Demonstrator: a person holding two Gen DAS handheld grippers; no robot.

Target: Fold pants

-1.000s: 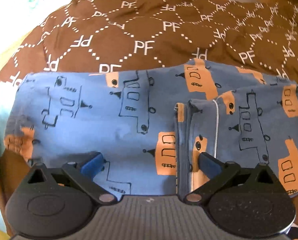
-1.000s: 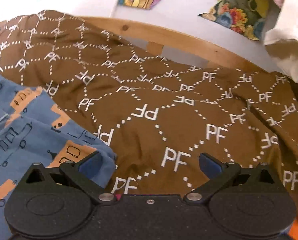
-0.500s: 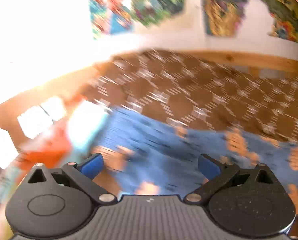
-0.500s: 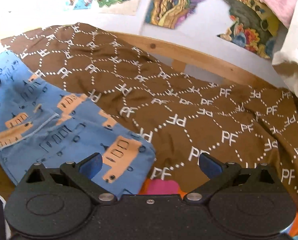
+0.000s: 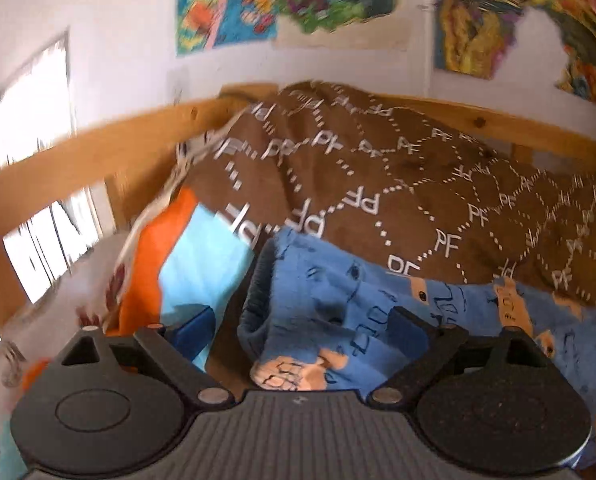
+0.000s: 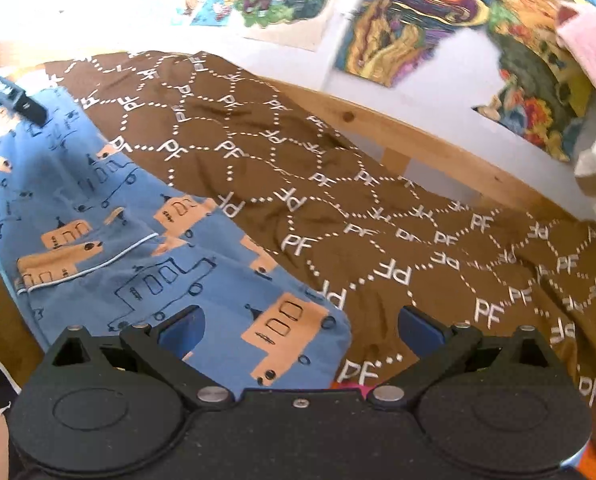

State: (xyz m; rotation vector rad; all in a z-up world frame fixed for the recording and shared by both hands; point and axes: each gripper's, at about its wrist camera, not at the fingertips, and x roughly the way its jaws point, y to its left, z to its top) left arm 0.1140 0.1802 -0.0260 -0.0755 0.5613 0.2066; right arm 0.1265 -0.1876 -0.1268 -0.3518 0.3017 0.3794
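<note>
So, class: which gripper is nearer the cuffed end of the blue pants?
Left. The left gripper, jaws closing, has the cuff between its fingers; the right gripper hovers open over the pants' opposite end.

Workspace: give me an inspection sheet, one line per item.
Surface: brown blanket printed with PF, spread on a wooden bed frame.
Job's things: blue pants, partly folded, lying on the blanket.
Clutter: orange and light-blue cloth beside the pants; pink cloth at upper right.
Grippers: left gripper closing, pants end between its jaws, not pinched; right gripper open over the pants' edge.
Cables: nothing seen.
Surroundings: white wall, colourful pictures.
</note>
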